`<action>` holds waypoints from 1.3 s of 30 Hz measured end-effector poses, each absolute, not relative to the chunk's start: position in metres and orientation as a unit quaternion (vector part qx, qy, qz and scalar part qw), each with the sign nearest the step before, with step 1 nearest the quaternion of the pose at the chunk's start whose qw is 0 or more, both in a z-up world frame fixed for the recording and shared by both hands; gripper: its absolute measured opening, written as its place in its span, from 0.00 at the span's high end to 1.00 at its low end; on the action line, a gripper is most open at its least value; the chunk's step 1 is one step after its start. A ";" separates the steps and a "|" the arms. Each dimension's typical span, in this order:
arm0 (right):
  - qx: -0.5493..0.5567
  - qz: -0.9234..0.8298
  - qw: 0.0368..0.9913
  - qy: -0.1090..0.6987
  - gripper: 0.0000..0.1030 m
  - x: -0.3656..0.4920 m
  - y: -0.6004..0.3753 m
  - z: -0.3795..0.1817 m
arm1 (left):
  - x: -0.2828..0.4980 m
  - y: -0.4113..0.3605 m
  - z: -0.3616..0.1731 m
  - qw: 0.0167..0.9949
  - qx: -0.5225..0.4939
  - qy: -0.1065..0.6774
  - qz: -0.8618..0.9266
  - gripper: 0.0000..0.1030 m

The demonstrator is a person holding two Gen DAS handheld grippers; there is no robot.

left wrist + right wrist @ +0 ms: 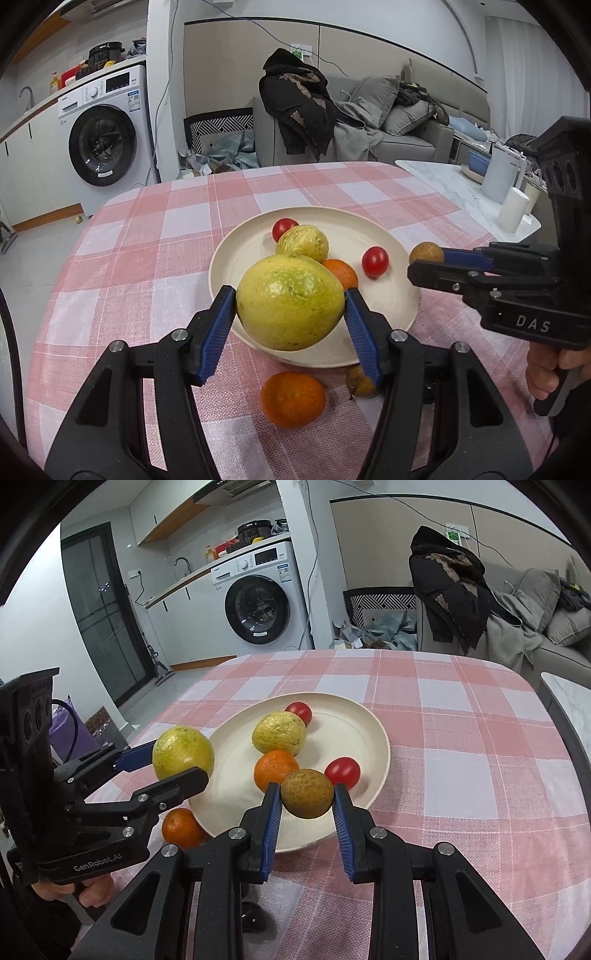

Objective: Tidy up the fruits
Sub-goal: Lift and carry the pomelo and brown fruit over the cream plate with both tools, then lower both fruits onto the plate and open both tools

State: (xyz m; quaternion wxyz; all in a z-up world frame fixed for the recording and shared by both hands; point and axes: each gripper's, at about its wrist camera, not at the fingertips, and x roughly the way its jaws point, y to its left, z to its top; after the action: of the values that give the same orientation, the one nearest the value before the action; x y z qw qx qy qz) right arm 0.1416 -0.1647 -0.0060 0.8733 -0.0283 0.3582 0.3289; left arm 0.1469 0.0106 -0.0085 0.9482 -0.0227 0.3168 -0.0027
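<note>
Nearest my left camera were my left gripper's (290,314) own black arms and blue pads, and between those pads I held a big yellow-green fruit (290,302), clamped on both sides and lifted clear over the near rim of the cream plate (369,229). Just under that gripper, on the pink checked tablecloth (147,240), lay an orange mandarin (293,398) and, beside it, a small brownish fruit (360,382) partly hidden by my right-hand pad (I could not tell what kind it was).

My right gripper (307,805) was closed tight on a small round brown-green fruit (307,793), held above the plate's near edge. In that view a dark object sat low between the gripper's arms, too shadowed to identify.

Farther in, on the plate itself, rested a second mandarin (275,770), touching a smaller, wrinkled yellow fruit (279,733) behind it. One cherry tomato (342,771) lay to the right, apart from the pile; another tomato (299,712) sat at the back, just beside the wrinkled fruit.

Beyond the table stood a white washing machine (107,136) under a counter, and a grey sofa (406,144) with a dark jacket (295,99) draped over its arm. A white kettle (500,173) stood on the marble side table (443,181) to the right.
</note>
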 end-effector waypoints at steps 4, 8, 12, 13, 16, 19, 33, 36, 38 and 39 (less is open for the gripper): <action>-0.032 0.329 0.869 0.368 0.72 0.143 -0.161 -0.014 | 0.152 0.014 -0.019 0.945 -0.029 0.325 -0.004 0.45; -0.038 0.329 0.868 0.369 0.72 0.141 -0.158 -0.018 | 0.155 0.014 -0.024 0.944 -0.024 0.329 -0.008 0.45; -0.047 0.327 0.869 0.368 0.72 0.140 -0.155 -0.020 | 0.158 0.012 -0.028 0.943 -0.018 0.332 -0.008 0.44; -0.048 0.326 0.869 0.368 0.72 0.140 -0.155 -0.021 | 0.157 0.012 -0.028 0.943 -0.015 0.332 -0.007 0.45; -0.052 0.323 0.869 0.370 0.72 0.141 -0.153 -0.023 | 0.157 0.011 -0.028 0.943 -0.014 0.331 -0.008 0.44; -0.059 0.319 0.870 0.370 0.72 0.140 -0.150 -0.025 | 0.157 0.011 -0.029 0.943 -0.014 0.333 -0.006 0.44; -0.063 0.314 0.873 0.368 0.66 0.138 -0.149 -0.026 | 0.156 0.013 -0.027 0.942 -0.014 0.334 -0.002 0.44; -0.061 0.312 0.876 0.361 0.58 0.137 -0.151 -0.025 | 0.153 0.013 -0.024 0.947 -0.013 0.322 -0.003 0.44; -0.059 0.311 0.879 0.356 0.56 0.137 -0.154 -0.024 | 0.151 0.013 -0.023 0.948 -0.012 0.317 -0.006 0.44; -0.058 0.311 0.880 0.355 0.53 0.136 -0.154 -0.023 | 0.150 0.013 -0.022 0.948 -0.013 0.317 -0.007 0.43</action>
State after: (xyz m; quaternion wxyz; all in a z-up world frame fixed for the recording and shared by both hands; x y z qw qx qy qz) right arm 0.1363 -0.1540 -0.0230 0.8796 -0.0578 0.3554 0.3108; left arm 0.1501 0.0134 -0.0224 0.9483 -0.0130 0.3169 -0.0073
